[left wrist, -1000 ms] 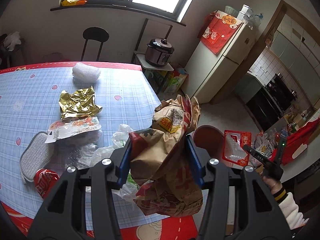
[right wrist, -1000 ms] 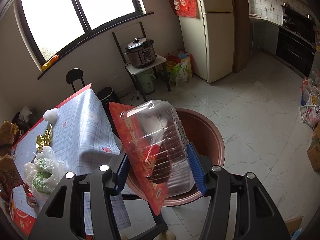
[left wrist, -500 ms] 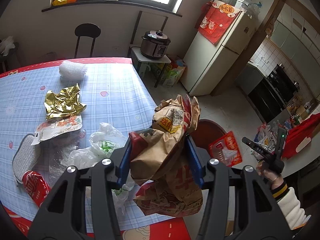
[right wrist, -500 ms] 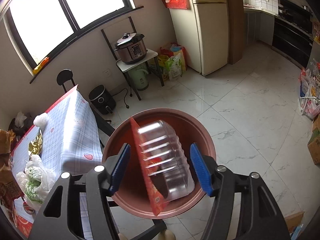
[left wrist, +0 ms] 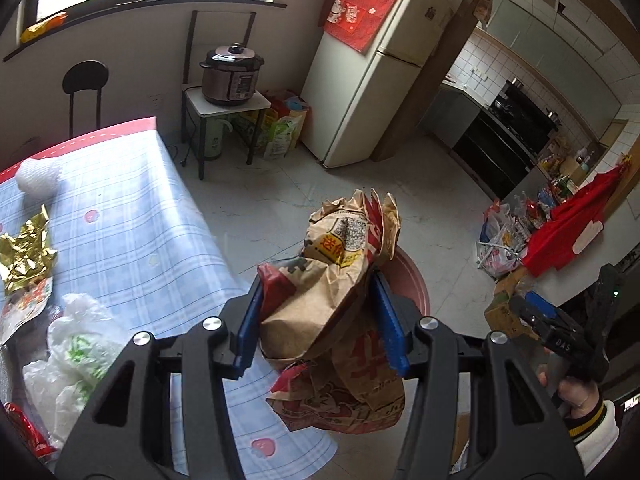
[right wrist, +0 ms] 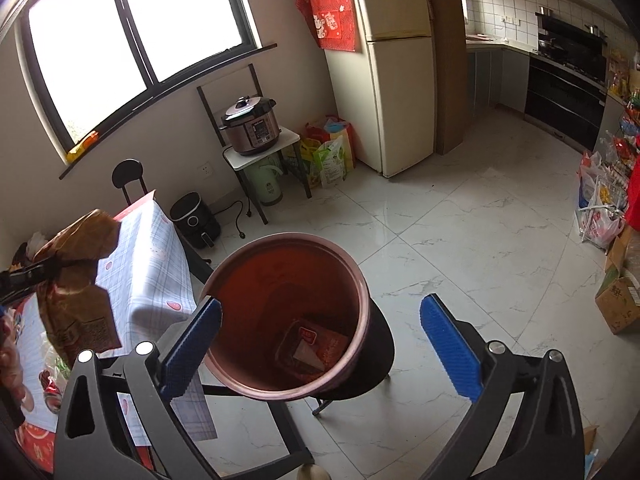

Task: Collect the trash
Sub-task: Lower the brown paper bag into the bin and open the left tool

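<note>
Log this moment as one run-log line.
left gripper: shut on paper bag | right gripper: fingers opening, empty | plastic tray: in bin | next: bag to bin

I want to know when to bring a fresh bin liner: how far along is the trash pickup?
Done: one clear plastic package lies in the brown bin; the right hand-held gripper is opening, nothing between its jaws. In hand: the left hand-held gripper grips a crumpled paper bag near the bin. Left on the table: gold foil, white plastic bags, other wrappers.

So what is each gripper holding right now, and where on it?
Left gripper pinches the crumpled brown paper bag across its middle. Right gripper holds nothing; its jaws are opening above the bin.
</note>
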`<state>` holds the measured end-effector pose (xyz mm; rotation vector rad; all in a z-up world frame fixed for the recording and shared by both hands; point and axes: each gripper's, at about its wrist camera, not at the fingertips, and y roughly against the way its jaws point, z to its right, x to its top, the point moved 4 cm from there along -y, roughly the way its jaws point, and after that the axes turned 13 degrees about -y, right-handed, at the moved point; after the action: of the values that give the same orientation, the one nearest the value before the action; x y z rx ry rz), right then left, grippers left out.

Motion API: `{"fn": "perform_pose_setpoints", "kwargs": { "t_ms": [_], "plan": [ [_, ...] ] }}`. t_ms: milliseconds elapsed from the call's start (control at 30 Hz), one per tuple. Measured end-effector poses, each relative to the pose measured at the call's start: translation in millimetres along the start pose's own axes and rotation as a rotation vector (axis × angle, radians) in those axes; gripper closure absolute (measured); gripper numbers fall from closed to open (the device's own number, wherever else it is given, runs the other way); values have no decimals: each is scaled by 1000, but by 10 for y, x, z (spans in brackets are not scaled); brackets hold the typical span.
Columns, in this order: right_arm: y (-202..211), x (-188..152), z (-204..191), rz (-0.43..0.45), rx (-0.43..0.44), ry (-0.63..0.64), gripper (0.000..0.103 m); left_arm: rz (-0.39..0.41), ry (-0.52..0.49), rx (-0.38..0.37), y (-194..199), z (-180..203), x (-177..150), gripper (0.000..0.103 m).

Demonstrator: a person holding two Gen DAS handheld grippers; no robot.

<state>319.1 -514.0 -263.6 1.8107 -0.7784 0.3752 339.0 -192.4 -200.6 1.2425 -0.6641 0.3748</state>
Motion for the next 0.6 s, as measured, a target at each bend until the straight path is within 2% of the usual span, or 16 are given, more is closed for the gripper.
{"fn": "perform_pose_setpoints", "kwargs": {
  "t_ms": [167, 233, 300, 333, 467, 600],
  "plan": [
    [168, -39, 201, 13, -36, -22, 5, -9, -62, -40, -428, 406, 280, 49],
    [203, -61, 251, 14, -39, -32, 5, 17, -80, -74, -497, 552, 402, 42],
    [227, -68, 261, 15, -42, -30, 5, 52, -102, -101, -507, 656, 504, 12],
    [238, -66, 256, 18, -42, -26, 5, 73, -108, -97, -481, 670, 542, 10],
    [273, -62, 200, 30, -26, -24, 5, 122, -100, -82, -286, 605, 577, 6],
    [279, -23, 80, 40, -8, -1, 5, 132, -69, -3, -50, 361, 506, 6]
  ]
}}
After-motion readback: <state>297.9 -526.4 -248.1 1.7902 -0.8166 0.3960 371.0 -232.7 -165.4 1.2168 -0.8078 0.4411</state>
